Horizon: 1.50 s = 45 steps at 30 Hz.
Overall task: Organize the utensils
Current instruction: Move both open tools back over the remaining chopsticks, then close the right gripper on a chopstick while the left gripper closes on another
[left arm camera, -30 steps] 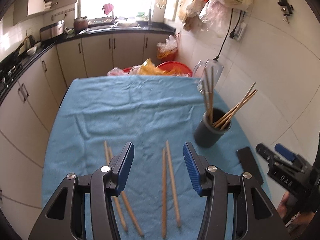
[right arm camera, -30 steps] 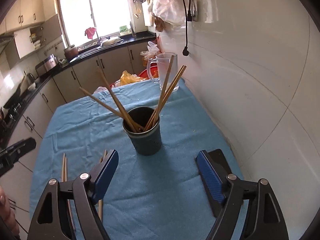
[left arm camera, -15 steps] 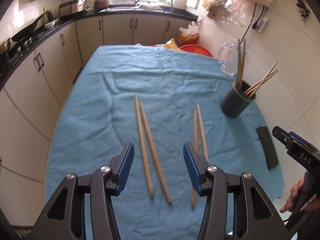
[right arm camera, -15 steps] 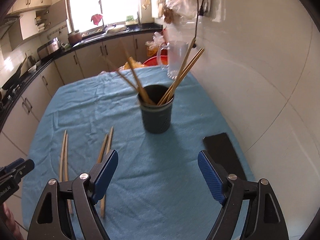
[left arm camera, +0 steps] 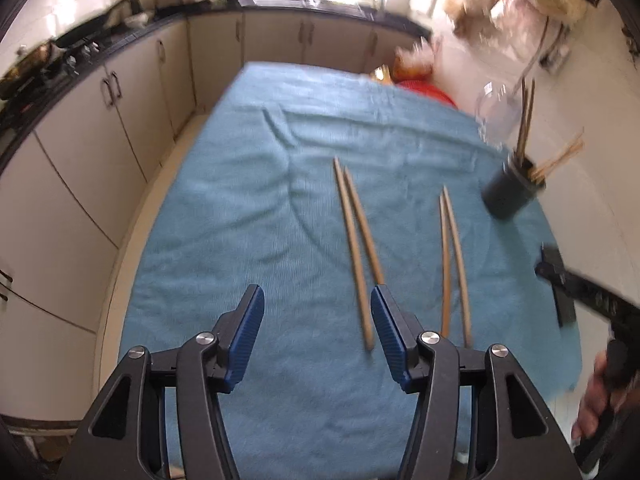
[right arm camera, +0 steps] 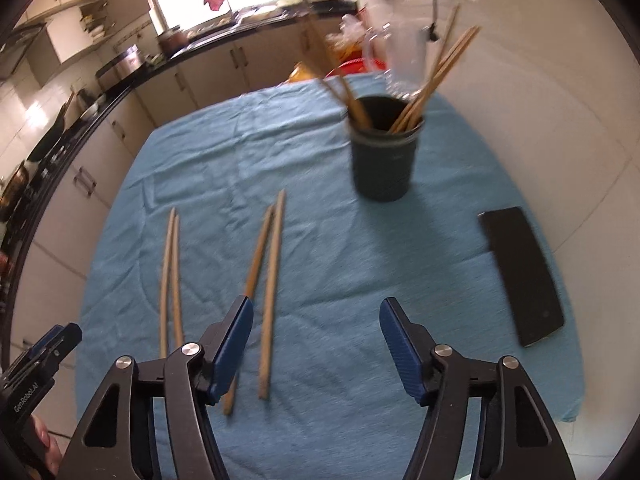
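Four loose chopsticks on the cloth (right arm camera: 328,168), in two pairs: left pair (left arm camera: 357,240) at 12 o'clock of the left gripper (left arm camera: 317,340), right pair (right arm camera: 266,276) at 11 o'clock of the right gripper (right arm camera: 316,350), one stick running under its left finger. Slim, tapered, pale wood, lying almost parallel. More sticks upright in a dark round cup (right arm camera: 383,156) at 1 o'clock of the right gripper, leaning on the rim. Blue ribbed cloth, wrinkled, over the whole table. Flat black phone (right arm camera: 520,272) at 2 o'clock near the white tiled wall. Beige cabinets (left arm camera: 100,120), dark counter and bright window behind. Left gripper opening, nothing between blue pads; right gripper closing, unclenched, one stick lying between its pads, unpressed
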Tool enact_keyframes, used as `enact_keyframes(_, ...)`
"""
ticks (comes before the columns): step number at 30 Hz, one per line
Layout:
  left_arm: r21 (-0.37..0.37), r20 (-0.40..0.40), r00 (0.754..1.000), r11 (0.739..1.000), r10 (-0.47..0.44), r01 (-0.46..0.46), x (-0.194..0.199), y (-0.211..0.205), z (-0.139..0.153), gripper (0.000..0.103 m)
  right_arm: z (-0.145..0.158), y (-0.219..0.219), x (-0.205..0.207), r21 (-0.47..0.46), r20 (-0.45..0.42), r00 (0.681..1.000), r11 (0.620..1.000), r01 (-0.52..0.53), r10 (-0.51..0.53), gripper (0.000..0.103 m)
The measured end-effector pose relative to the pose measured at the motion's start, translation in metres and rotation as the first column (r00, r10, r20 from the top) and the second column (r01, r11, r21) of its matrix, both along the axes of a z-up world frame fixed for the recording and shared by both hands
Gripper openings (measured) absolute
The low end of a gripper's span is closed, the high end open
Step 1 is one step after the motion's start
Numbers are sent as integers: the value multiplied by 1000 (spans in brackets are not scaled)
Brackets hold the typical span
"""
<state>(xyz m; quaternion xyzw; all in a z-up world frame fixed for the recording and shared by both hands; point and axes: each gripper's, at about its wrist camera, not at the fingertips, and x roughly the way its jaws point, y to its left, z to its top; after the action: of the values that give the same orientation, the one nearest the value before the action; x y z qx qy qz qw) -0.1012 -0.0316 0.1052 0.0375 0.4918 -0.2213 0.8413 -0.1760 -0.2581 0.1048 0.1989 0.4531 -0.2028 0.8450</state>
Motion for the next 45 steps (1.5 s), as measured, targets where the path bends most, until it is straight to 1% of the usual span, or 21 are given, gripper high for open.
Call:
enact_keyframes(2, 10, -13, 1000, 1000, 3, -2, -3, 9, -5, 54, -6, 3, 6, 17, -11, 1000, 1000, -12, 13, 69)
enact_keyframes(4, 10, -27, 1000, 1000, 8, -7, -6, 17, -9, 54, -15, 2, 14, 44, -34, 999, 999, -16, 17, 56)
enact_keyframes(5, 14, -38, 999, 1000, 12, -11, -7, 22, -12, 54, -21, 0, 19, 67, -48, 999, 998, -19, 22, 52)
enact_keyframes(7, 19, -48, 998, 999, 31, -30, -9, 31, -16, 54, -29, -1, 27, 104, -48, 998, 994, -45, 50, 41)
enact_keyframes(9, 23, -62, 997, 999, 47, -45, -11, 38, -20, 54, -38, -3, 39, 122, -61, 996, 991, -63, 71, 33)
enact_keyframes(14, 37, -83, 993, 996, 88, -85, -17, 56, -28, 54, -57, -11, 74, 169, -93, 991, 983, -74, 91, 33)
enact_keyframes(15, 40, -85, 992, 995, 97, -94, -18, 59, -29, 54, -60, -12, 80, 175, -97, 991, 982, -77, 95, 31)
enact_keyframes(17, 43, -88, 990, 993, 114, -111, -19, 65, -30, 54, -68, -13, 93, 155, -123, 987, 984, -85, 104, 31)
enact_keyframes(19, 47, -91, 987, 991, 132, -128, -19, 70, -31, 54, -75, -15, 101, 153, -143, 984, 984, -87, 110, 25)
enact_keyframes(21, 47, -98, 984, 988, 149, -145, -18, 73, -32, 54, -82, -17, 107, 138, -178, 979, 987, -80, 104, 23)
enact_keyframes(23, 48, -102, 982, 987, 158, -153, -17, 74, -33, 54, -87, -19, 111, 148, -188, 976, 986, -82, 109, 23)
enact_keyframes(26, 49, -104, 982, 987, 157, -153, -12, 66, -33, 54, -86, -20, 120, 132, -190, 973, 986, -103, 127, 23)
enact_keyframes(29, 48, -108, 983, 988, 148, -143, -4, 55, -34, 54, -88, -19, 131, 136, -207, 967, 983, -125, 152, 23)
enact_keyframes(31, 50, -106, 985, 990, 135, -130, 2, 43, -34, 54, -89, -21, 137, 108, -218, 962, 984, -143, 164, 22)
enact_keyframes(32, 49, -101, 987, 991, 125, -121, 6, 37, -34, 54, -91, -23, 141, 93, -222, 960, 984, -152, 170, 20)
enact_keyframes(34, 46, -81, 991, 993, 109, -106, 16, 24, -35, 54, -92, -27, 144, 81, -217, 962, 985, -149, 164, 10)
enact_keyframes(35, 44, -71, 992, 994, 103, -100, 23, 17, -36, 54, -92, -31, 144, 87, -211, 964, 986, -144, 159, 10)
enact_keyframes(37, 32, -75, 993, 996, 86, -83, 37, 2, -40, 54, -92, -34, 141, 96, -194, 967, 985, -147, 163, 9)
enact_keyframes(39, 13, -68, 995, 997, 73, -72, 50, -14, -44, 54, -92, -33, 135, 75, -187, 966, 983, -168, 180, 8)
enact_keyframes(42, 19, -76, 996, 999, 46, -44, 70, -38, -56, 53, -91, -31, 121, 75, -175, 968, 983, -170, 181, 8)
enact_keyframes(45, 27, -87, 996, 1000, 9, -7, 82, -59, -66, 44, -91, -33, 107, 98, -170, 970, 982, -160, 175, 8)
